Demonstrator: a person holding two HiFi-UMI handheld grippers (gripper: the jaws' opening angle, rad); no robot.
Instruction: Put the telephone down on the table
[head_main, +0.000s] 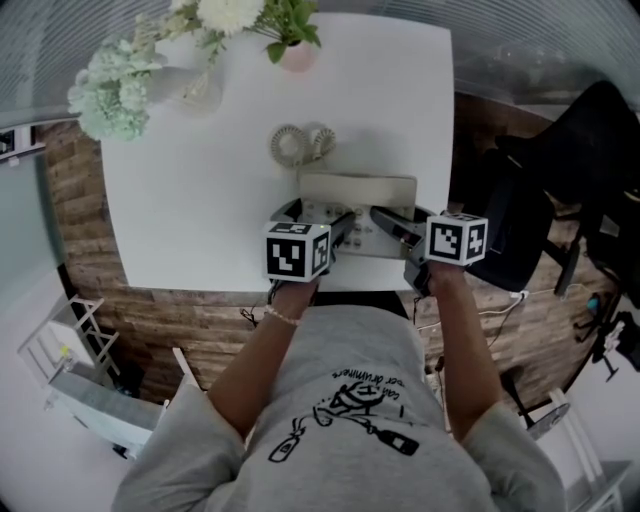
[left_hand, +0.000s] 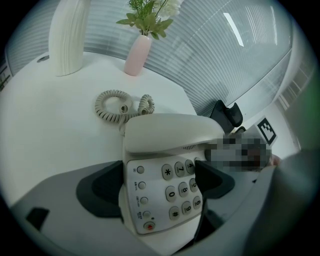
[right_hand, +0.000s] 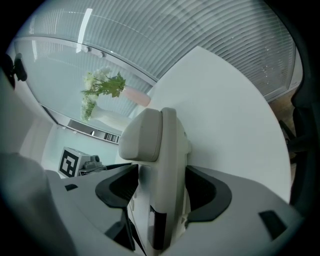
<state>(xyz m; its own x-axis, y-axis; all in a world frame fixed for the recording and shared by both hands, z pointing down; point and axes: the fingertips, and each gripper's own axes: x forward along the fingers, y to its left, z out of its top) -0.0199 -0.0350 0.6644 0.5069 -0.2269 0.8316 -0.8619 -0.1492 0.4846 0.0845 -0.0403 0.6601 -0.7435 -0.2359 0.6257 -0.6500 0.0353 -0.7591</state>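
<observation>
The white table (head_main: 190, 200) was seen spread out to the far side. The telephone (head_main: 358, 195) was placed over its near edge, right of the middle. The telephone's longer side, with the handset along its far end, was set left to right, so each short end was presented to one gripper.

The left gripper (head_main: 335, 228) was clamped across the keypad end from the near left, pads pressed on both sides of the body. The right gripper (head_main: 392, 225) was closed on the right end, seen edge-on in its own view.

Whether the base was touching the table could not be told; a straight lowering was judged to be what was called for. The coiled cord (head_main: 300, 143) was laid just beyond the telephone.
</observation>
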